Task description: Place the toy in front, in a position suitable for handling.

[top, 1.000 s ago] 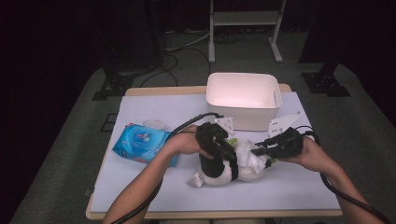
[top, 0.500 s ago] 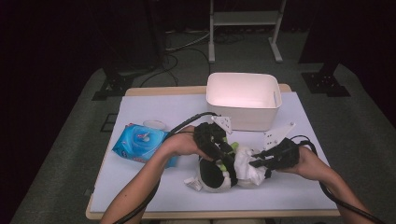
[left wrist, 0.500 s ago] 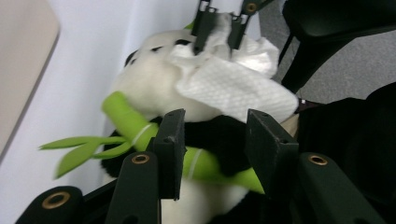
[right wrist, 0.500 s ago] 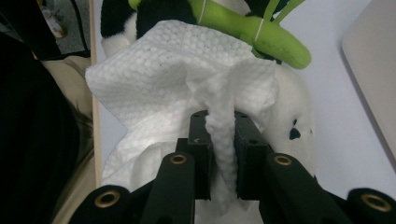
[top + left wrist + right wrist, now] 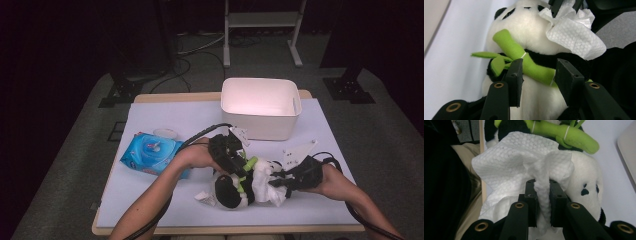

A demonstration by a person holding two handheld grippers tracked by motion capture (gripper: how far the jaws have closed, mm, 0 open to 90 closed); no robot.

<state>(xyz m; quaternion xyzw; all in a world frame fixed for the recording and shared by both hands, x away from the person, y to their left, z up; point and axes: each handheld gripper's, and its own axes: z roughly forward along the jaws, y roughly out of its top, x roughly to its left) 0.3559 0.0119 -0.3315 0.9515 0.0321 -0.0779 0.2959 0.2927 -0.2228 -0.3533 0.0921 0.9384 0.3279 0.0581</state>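
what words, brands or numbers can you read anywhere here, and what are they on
Blue wipes pack: there is print on its top, but it is too small and blurred to read.
Toy panda, wipe, white bin: no words, labels or numbers to be seen.
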